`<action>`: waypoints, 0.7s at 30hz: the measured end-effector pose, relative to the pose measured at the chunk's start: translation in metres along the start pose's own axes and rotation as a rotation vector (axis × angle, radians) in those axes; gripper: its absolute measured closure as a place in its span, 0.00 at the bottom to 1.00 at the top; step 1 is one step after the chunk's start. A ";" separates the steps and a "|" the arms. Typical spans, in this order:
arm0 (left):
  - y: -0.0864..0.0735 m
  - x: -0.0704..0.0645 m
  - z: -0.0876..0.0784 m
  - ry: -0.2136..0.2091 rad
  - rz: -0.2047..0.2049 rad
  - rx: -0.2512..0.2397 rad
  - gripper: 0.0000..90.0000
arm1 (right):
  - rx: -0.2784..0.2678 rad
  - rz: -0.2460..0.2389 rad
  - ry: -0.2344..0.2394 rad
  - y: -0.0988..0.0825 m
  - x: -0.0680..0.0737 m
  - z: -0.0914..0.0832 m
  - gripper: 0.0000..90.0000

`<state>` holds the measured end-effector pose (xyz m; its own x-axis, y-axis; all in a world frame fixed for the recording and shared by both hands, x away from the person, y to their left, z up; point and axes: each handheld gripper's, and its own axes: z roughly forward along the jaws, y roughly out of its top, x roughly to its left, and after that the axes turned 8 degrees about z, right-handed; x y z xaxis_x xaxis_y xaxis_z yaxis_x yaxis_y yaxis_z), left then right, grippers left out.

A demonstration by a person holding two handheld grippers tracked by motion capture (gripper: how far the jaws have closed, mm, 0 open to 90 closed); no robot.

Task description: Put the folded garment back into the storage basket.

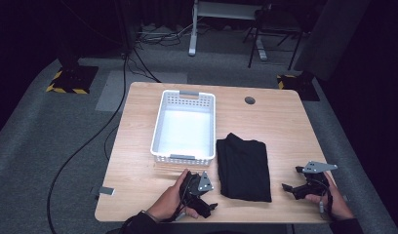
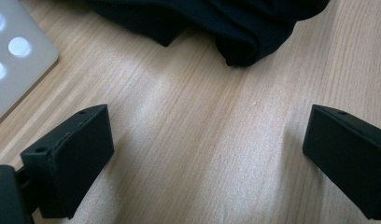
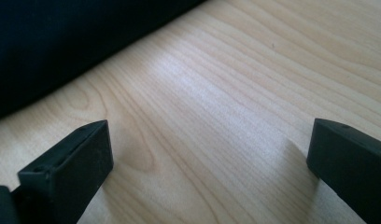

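The folded black garment (image 1: 244,166) lies flat on the wooden table (image 1: 285,122), lower centre of the high view, its long left edge just beside the white basket (image 1: 160,119) that occupies the centre of the frame. The basket interior appears empty.

The left gripper (image 1: 210,206) rests at the bottom centre of the high view, near the garment's lower left corner. In the left gripper view its jaws stand wide apart with bare table between them; the dark cloth (image 2: 235,28) sits along the top of that frame and a corner of the basket (image 2: 20,51) at upper left. Nothing is held.

The right gripper (image 1: 285,187) sits at lower right of the high view, apart from the garment's right edge. In the right gripper view its jaws are likewise spread with nothing between them, and the cloth (image 3: 62,42) fills the upper left.

Judged state: both tools are positioned either side of the garment, ready for approach; no grasp is made.

Risks from this position:
- A jaw that closes on the top layer alone would likely unfold the garment on lifting. The layer edges are hard to distinguish in the dim high view, so the fold count is uncertain.
- Unequal lift between the two sides could let the cloth sag and drag across the table.
- The basket wall stands close to the garment; a low carry could catch the rim and push the basket away.
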<state>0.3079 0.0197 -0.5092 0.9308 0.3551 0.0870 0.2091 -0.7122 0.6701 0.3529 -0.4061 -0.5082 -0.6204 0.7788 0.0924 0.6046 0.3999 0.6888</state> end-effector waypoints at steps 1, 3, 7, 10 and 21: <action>0.000 0.000 0.000 0.001 -0.001 0.004 0.02 | -0.005 0.000 0.000 -0.001 0.000 0.000 0.00; 0.001 0.000 0.000 0.001 -0.003 0.003 0.01 | -0.007 0.001 -0.002 -0.001 0.000 0.000 0.00; 0.001 0.000 0.001 0.002 -0.003 0.004 0.01 | -0.014 0.011 -0.008 -0.002 0.000 -0.001 0.00; 0.002 0.000 0.001 0.002 -0.001 0.009 0.01 | -0.016 0.013 -0.012 -0.003 0.001 -0.001 0.00; 0.009 -0.002 0.001 0.001 -0.008 0.061 0.01 | -0.018 0.017 -0.015 -0.003 0.000 -0.001 0.00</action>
<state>0.3080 0.0119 -0.5043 0.9287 0.3615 0.0827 0.2345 -0.7451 0.6244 0.3504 -0.4075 -0.5094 -0.6028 0.7924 0.0935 0.6055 0.3779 0.7004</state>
